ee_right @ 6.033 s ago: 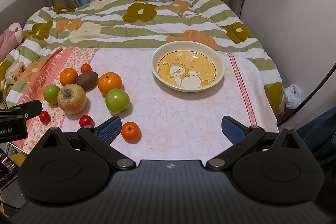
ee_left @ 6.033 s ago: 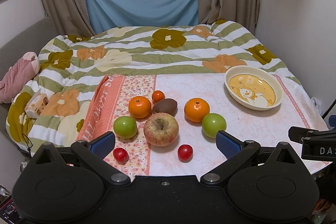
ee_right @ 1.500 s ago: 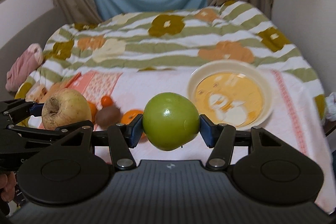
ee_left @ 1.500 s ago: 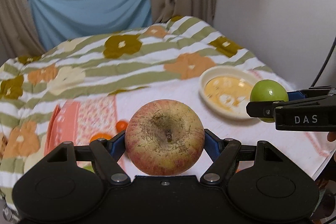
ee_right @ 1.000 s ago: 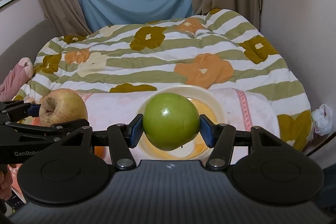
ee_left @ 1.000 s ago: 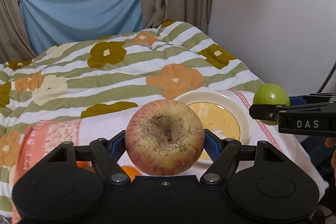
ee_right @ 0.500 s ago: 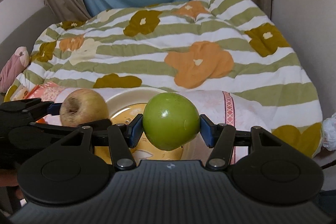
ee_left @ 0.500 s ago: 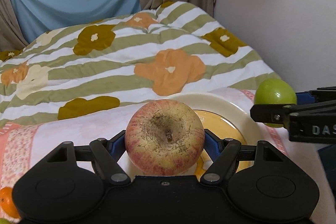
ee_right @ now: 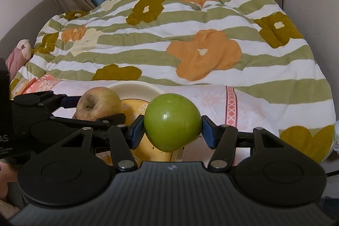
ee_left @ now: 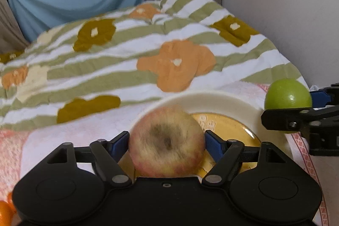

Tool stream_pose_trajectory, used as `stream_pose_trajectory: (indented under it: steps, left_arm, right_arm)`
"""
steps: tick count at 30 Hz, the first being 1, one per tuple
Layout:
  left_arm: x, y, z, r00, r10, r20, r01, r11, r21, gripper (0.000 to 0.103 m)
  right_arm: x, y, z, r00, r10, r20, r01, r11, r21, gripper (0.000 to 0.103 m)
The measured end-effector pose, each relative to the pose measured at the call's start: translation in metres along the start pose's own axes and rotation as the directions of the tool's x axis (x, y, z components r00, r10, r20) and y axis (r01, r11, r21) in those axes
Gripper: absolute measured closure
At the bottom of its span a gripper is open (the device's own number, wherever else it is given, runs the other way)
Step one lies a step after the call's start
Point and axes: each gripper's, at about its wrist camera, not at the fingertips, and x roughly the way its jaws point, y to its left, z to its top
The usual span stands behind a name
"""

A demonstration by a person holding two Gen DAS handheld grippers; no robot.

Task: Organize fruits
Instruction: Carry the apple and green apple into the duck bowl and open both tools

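My left gripper [ee_left: 167, 141] has opened a little; its blue pads stand just off the big red-yellow apple [ee_left: 167, 141], which looks blurred and slipping down over the cream bowl [ee_left: 222, 102] with the yellow cartoon bottom. The apple also shows in the right wrist view [ee_right: 98, 103] between the left fingers. My right gripper [ee_right: 172, 128] is shut on a green apple [ee_right: 172, 121], held above the bowl's [ee_right: 135, 87] right side. The green apple shows in the left wrist view [ee_left: 287, 96] at the right.
The bowl sits on a pink floral cloth [ee_left: 70, 130] on a bed with a green-striped flowered quilt [ee_right: 190, 39]. An orange [ee_left: 5, 212] lies at the far left. A wall [ee_left: 286, 3] stands close on the right.
Both grippers moved forward over the bowl. The left gripper's fingers parted slightly and the red-yellow apple tipped and sank between them. The right gripper still holds the green apple.
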Motion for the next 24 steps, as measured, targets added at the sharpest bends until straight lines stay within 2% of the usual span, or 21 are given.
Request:
stream_pose_trajectory:
  steps: [1,2,11,16,19,24]
  left_arm:
    - [-0.003,-0.001,0.001,1.0,0.006,0.009,-0.006,1.0,0.008,0.01]
    - [-0.007,-0.001,0.001,1.0,0.01,0.012,-0.01,1.0,0.017,0.007]
    - [-0.034,0.007,-0.015,1.0,0.008,-0.012,-0.008,1.0,-0.009,0.007]
    - [-0.04,0.009,-0.022,0.999,0.023,-0.029,-0.024,0.999,-0.031,0.007]
    - [-0.042,0.011,-0.027,0.999,0.024,-0.032,-0.026,0.999,-0.045,0.007]
    - [-0.04,0.014,-0.03,0.999,0.035,-0.041,-0.037,0.998,-0.059,0.007]
  right_arm:
    - [0.0,0.0,0.001,1.0,0.002,0.0,-0.002,1.0,-0.001,0.032]
    - [-0.001,-0.001,0.002,1.0,0.006,0.0,-0.006,1.0,-0.005,0.032]
    - [0.004,0.012,0.003,0.998,0.07,-0.002,-0.07,0.989,-0.126,0.032]
    - [0.015,0.033,-0.004,0.996,0.081,0.031,-0.066,0.942,-0.33,0.032]
    - [0.025,0.038,-0.007,0.994,0.11,0.022,-0.094,0.92,-0.38,0.032]
    - [0.038,0.045,-0.011,0.993,0.112,0.022,-0.09,0.89,-0.448,0.032]
